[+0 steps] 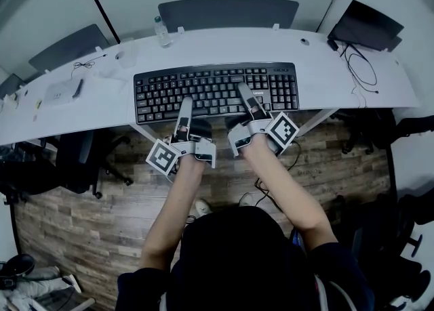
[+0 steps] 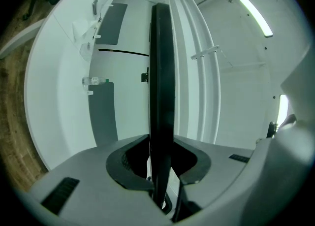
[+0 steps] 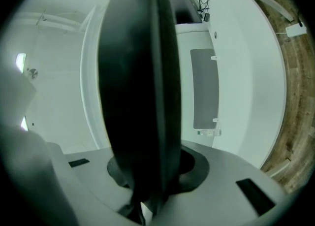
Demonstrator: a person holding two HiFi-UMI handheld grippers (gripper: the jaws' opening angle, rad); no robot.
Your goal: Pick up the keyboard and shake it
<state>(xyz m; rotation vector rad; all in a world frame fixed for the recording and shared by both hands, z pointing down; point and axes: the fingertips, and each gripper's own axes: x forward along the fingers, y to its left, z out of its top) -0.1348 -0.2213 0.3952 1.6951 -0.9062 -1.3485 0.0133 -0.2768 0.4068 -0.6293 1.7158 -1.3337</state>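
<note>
A black full-size keyboard [image 1: 217,89] is held up in front of the white desk [image 1: 325,79], keys toward the head camera. My left gripper [image 1: 185,105] is shut on its near edge left of centre. My right gripper [image 1: 245,94] is shut on the near edge right of centre. In the left gripper view the keyboard [image 2: 161,97] shows edge-on as a thin dark slab, with the left gripper [image 2: 160,173] clamped around it. The right gripper view shows the keyboard [image 3: 142,97] as a broad dark slab, and the right gripper [image 3: 147,178] is clamped around its bottom.
A water bottle [image 1: 161,32] and a small device with a cable [image 1: 62,91] lie on the desk's left half. A dark laptop [image 1: 366,25] and looped cables [image 1: 361,67] sit at the right end. Grey chairs [image 1: 227,11] stand behind the desk, wooden floor [image 1: 102,215] below.
</note>
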